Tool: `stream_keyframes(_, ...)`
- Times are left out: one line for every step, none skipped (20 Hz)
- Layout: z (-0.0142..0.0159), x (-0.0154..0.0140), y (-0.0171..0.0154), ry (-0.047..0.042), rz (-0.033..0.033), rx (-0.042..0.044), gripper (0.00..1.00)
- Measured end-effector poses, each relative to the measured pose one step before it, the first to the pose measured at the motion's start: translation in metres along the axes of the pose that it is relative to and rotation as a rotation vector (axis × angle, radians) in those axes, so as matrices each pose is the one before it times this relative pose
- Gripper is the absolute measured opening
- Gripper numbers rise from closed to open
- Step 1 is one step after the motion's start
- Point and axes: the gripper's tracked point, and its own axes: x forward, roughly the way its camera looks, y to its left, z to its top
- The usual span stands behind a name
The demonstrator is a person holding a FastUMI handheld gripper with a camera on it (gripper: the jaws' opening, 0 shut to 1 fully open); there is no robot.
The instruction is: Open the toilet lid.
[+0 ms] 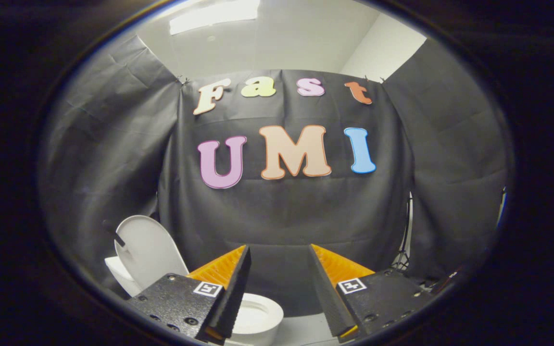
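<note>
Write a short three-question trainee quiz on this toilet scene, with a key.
1. True or false: the toilet lid stands raised.
2. The gripper has its fingers: A) shut on the lid, B) spread apart on nothing, C) pressed on the bowl.
3. Fill in: the toilet bowl lies partly behind the ______ finger.

Key: 1 true; 2 B; 3 left.

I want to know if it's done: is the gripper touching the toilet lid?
Apart. In the gripper view, the open gripper holds nothing; the raised toilet lid stands off beyond one finger.
</note>
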Motion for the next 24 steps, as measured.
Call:
stream_keyframes(-0.00455, -0.00276, -0.00526, 0.01099, -0.00729, 0.00197, 0.73)
stream_keyframes(-0.00311, -0.00325, -0.00364, 0.00634, -0.00317, 0.00668, 0.73)
stream_keyframes(-0.00335, -0.0024, -0.00369, 0.00315, -0.00452, 0.00729, 0.73)
stream_keyframes(-0.00308, -0.00289, -0.00238, 0.00458, -0.00663, 0.00816, 0.73)
stream_keyframes(-0.00472, -0.00255, -0.00249, 0.0028, -0.00512, 0.00775, 0.73)
stream_keyframes(-0.00252, -0.00267, -0.00146, 0.0031, -0.00128, 0.00562, 0.73)
stream_keyframes(-0.0029, -0.00214, -0.0021, 0.00162, -0.0026, 0.00424, 0.73)
stream_keyframes(-0.00215, -0.00162, -0.00232, 0.00358, -0.00569, 0.00336, 0.72)
stream_keyframes(-0.00278, -0.0007, -0.00178, 0.00468, -0.00486, 0.00268, 0.72)
stream_keyframes(-0.00109, -0.00179, -0.00116, 0.00437, -0.00317, 0.00127, 0.72)
stream_keyframes(-0.00169, -0.00039, -0.0019, 0.00389, -0.00301, 0.00033, 0.73)
stream_keyframes(-0.00031, -0.00068, -0.00021, 0.00299, -0.00013, -0.0014, 0.73)
stream_keyframes(-0.00029, -0.0003, 0.00012, 0.00176, 0.00065, -0.00308, 0.73)
stream_keyframes(-0.00003, -0.00041, 0.00056, 0.00047, 0.00232, -0.00282, 0.73)
stream_keyframes(-0.00059, 0.00061, -0.00105, 0.00166, 0.00216, -0.00104, 0.73)
stream_keyframes(-0.00079, 0.001, -0.00037, 0.00302, 0.00109, 0.00063, 0.73)
stream_keyframes(-0.00213, 0.00109, -0.00008, 0.00416, 0.0014, 0.00021, 0.73)
stream_keyframes(-0.00224, -0.00041, -0.00013, 0.00589, -0.00013, 0.0, 0.73)
stream_keyframes(-0.00152, 0.00124, -0.00074, 0.00654, -0.00135, 0.00053, 0.73)
stream_keyframes(-0.0016, 0.00018, -0.00034, 0.0071, -0.00085, 0.00163, 0.73)
stream_keyframes(-0.00195, 0.00095, -0.00003, 0.00549, 0.00006, 0.00144, 0.73)
stream_keyframes(-0.00128, 0.00018, -0.00002, 0.00479, 0.0018, 0.00092, 0.73)
stream_keyframes(-0.00089, 0.00046, -0.00045, 0.00558, 0.00179, 0.00064, 0.72)
stream_keyframes(-0.00113, 0.00103, 0.00047, 0.0056, 0.00246, 0.0011, 0.71)
